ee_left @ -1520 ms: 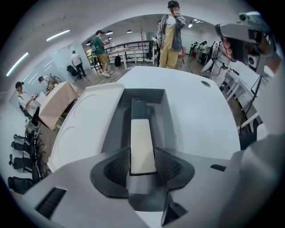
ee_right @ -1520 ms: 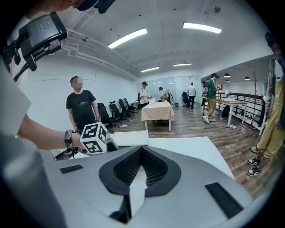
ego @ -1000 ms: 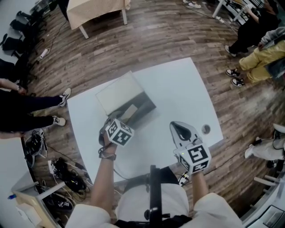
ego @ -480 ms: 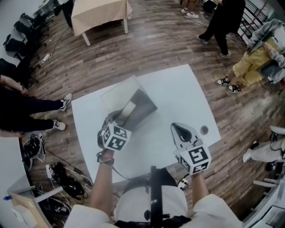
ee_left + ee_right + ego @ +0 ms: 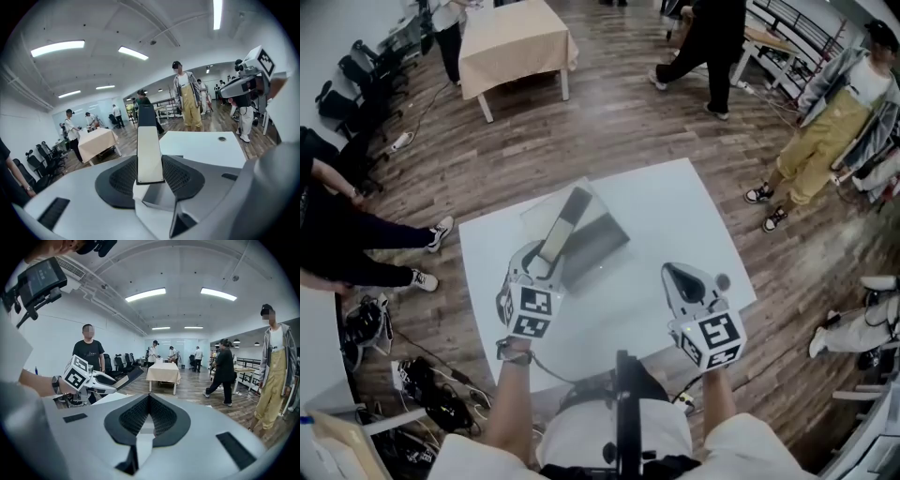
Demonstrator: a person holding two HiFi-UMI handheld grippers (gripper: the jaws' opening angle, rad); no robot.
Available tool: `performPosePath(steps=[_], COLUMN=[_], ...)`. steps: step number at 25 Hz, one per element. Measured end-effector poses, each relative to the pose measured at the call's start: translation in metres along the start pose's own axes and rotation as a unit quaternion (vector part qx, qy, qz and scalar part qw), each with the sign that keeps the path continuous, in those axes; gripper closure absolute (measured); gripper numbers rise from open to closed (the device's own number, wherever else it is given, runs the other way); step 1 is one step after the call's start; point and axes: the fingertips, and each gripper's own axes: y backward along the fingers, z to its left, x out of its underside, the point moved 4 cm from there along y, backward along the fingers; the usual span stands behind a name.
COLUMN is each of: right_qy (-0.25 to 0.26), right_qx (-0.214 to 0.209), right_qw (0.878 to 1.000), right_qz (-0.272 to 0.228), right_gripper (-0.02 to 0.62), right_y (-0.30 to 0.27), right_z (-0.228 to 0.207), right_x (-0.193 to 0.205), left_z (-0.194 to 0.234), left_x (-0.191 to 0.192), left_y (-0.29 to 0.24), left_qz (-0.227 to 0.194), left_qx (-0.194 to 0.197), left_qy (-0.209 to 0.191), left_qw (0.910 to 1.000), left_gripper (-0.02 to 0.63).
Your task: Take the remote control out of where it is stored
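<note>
The remote control (image 5: 562, 221) is a long beige bar with a dark far end. My left gripper (image 5: 540, 264) is shut on its near end and holds it tilted above the grey storage box (image 5: 602, 241) on the white table (image 5: 675, 211). In the left gripper view the remote (image 5: 149, 149) stands up between the jaws of that gripper (image 5: 149, 176). My right gripper (image 5: 683, 278) hovers over the table's right part, shut with nothing in it. The right gripper view shows its own shut jaws (image 5: 149, 404), and the left gripper (image 5: 91, 379) with the remote (image 5: 125, 377) at left.
A clear lid (image 5: 546, 208) lies behind the box. A round cable hole (image 5: 722, 280) is near the table's right edge. Another table with a beige cloth (image 5: 514, 42) stands farther off. Several people stand or walk on the wood floor around.
My left gripper has pulled the remote up and out of the box, so it now sticks out above it. The right gripper has stayed put.
</note>
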Motion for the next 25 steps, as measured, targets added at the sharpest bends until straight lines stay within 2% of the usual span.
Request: performPosePath(steps=[2, 5, 11, 25], right_qy=[0.007, 0.016, 0.034, 0.048], right_qx=[0.002, 0.004, 0.009, 0.016], right_qw=[1.000, 1.000, 0.998, 0.994], right_qz=[-0.009, -0.026, -0.059, -0.098], right_gripper=[0.595, 0.595, 0.595, 0.595], right_y=[0.006, 0.014, 0.027, 0.047], right_z=[0.004, 0.009, 0.032, 0.073], right_x=[-0.008, -0.021, -0.051, -0.080], left_z=[0.001, 0.003, 0.022, 0.052], left_x=[-0.007, -0.016, -0.035, -0.048], left_y=[0.015, 0.035, 0.086, 0.169], left_qz=[-0.020, -0.047, -0.108, -0.197], left_qx=[-0.006, -0.007, -0.011, -0.044], left_qy=[0.004, 0.030, 0.064, 0.085], left_qw=[0.9998, 0.9984, 0.9920, 0.9757], left_gripper=[0.431, 0.430, 0.430, 0.431])
